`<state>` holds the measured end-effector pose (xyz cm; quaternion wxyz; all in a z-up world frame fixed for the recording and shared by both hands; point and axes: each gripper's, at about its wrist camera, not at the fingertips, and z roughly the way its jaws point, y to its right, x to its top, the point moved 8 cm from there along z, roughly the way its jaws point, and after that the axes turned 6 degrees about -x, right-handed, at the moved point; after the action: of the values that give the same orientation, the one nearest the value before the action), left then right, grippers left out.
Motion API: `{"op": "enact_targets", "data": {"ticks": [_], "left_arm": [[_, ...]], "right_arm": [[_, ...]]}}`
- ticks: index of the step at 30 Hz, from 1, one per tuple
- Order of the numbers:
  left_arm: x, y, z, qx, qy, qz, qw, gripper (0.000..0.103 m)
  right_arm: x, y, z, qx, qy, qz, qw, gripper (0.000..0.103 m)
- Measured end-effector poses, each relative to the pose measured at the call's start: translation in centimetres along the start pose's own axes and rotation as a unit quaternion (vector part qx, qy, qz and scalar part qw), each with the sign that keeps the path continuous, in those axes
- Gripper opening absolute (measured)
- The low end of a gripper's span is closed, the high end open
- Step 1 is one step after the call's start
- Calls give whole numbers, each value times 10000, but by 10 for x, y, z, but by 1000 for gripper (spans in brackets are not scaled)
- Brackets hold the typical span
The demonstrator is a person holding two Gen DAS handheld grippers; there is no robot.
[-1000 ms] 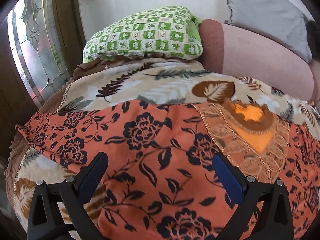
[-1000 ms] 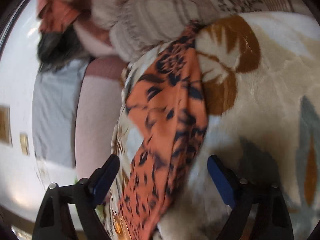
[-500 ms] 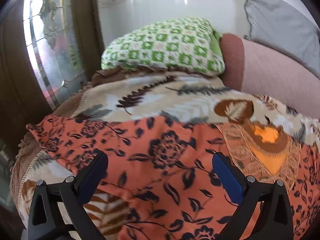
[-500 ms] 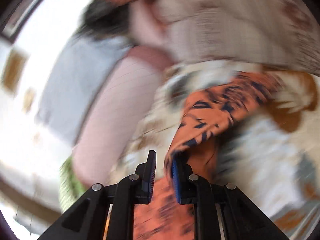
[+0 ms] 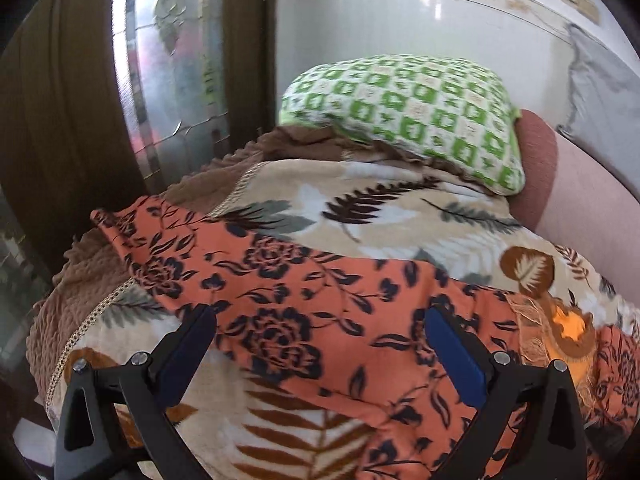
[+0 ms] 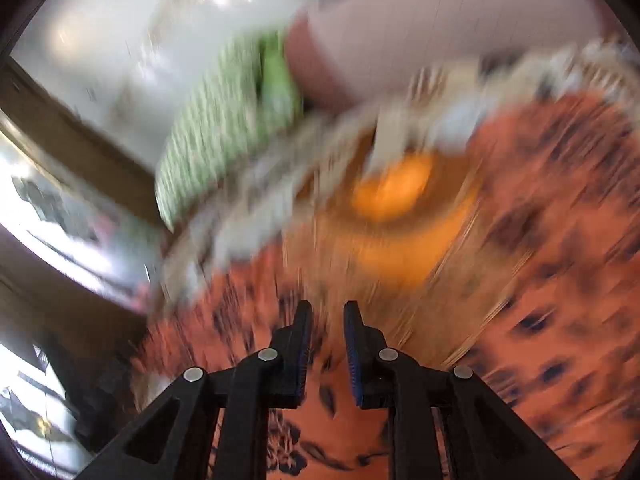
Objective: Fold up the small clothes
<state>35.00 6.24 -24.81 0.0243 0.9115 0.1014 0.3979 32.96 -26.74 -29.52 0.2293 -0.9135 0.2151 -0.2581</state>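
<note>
Orange floral top (image 5: 304,300) lies spread on the leaf-print blanket (image 5: 384,208) on the bed, long axis running from the sleeve at far left across to the lace neckline (image 5: 560,328) at right. My left gripper (image 5: 320,344) hovers over the sleeve side, jaws wide, holding nothing. My right gripper (image 6: 326,344) is nearer the neckline, jaws almost closed; blur hides whether cloth is pinched.
</note>
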Motion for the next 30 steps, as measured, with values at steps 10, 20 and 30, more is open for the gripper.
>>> {"op": "enact_targets", "data": {"ticks": [10,20,30], "left_arm": [[-8,29,-5,-431,-77,167,9989,103],[-24,91,-7,-482,41,1204,9915,103],[-24,95,-1,-486,-24,1181,9918,103]], "right_arm": [[-15,65,-51,160,498,629,9967,50],[76,239,-68,100,1430,3348,9313,92],[116,211,-64,-538,1699,2523,9511,14]]}}
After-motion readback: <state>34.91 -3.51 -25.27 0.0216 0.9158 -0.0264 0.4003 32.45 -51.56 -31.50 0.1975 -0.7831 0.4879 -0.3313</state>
